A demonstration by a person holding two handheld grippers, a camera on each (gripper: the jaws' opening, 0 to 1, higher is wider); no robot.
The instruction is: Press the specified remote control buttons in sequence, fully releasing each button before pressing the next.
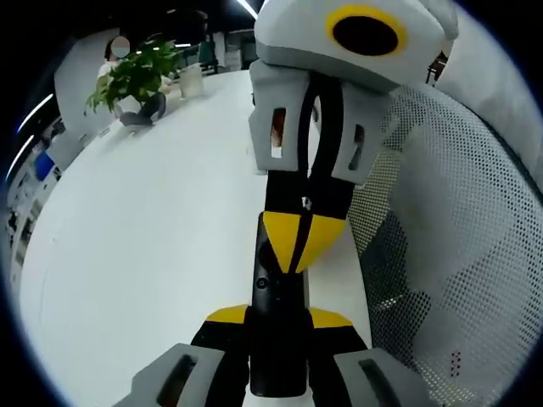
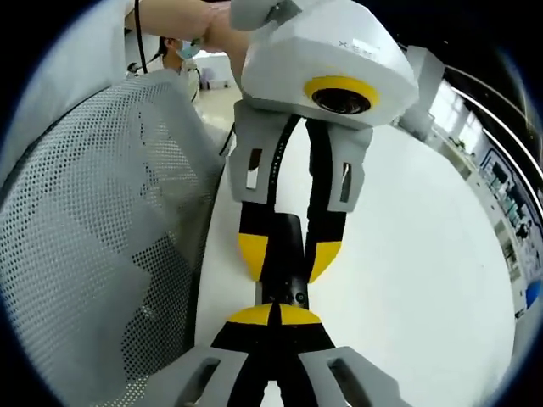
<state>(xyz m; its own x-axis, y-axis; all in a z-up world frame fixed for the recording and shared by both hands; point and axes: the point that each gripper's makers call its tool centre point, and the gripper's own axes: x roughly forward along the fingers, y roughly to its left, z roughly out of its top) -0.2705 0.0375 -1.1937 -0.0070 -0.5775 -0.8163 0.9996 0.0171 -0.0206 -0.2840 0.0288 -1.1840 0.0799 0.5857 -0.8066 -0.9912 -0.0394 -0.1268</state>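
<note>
A slim black remote control (image 1: 276, 339) lies lengthwise between the yellow-tipped jaws of my left gripper (image 1: 278, 319), which is shut on its sides just above the white table (image 1: 153, 254). My right gripper (image 1: 302, 242) reaches in from the top of the left gripper view, its yellow tips together and touching the remote's upper face. In the right gripper view my right gripper (image 2: 271, 315) is shut, its tips resting on the remote control (image 2: 287, 254). The left gripper (image 2: 288, 257) comes from above and clamps the remote on both sides.
A grey mesh chair back (image 1: 458, 254) stands against the table edge, and the same chair back (image 2: 93, 229) appears in the right gripper view. A potted plant (image 1: 136, 76) and a white cup (image 1: 193, 80) sit at the far end. A person's hand (image 2: 191, 21) holds the left gripper.
</note>
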